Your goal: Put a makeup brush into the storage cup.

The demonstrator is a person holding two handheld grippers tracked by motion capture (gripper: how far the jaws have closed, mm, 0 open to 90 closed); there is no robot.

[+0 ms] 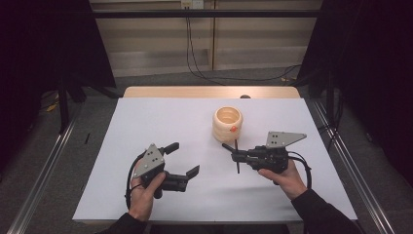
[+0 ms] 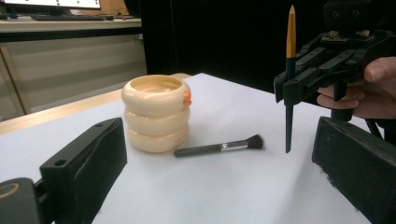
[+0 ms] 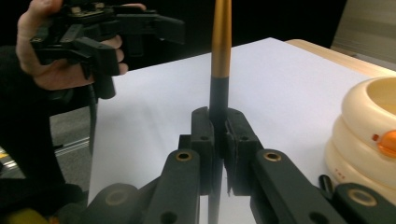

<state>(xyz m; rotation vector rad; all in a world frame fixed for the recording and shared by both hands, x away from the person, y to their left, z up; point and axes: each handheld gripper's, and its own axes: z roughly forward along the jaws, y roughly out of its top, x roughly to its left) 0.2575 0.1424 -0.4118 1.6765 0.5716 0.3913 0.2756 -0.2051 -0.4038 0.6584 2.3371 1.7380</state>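
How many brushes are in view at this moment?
2. One thin brush with a gold end stands upright, clamped in the right gripper. One makeup brush lies flat on the table beside the cream ringed holder. Others could sit hidden inside the holder.

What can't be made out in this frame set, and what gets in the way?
- Inside of the cream holder: its own wall hides the bottom in all views.
- Lying makeup brush: in the high view, hidden behind the right claw.
- Lower tip of the held brush: cut off by the right gripper view's bottom edge.
- Orange mark on the holder: too small to identify.
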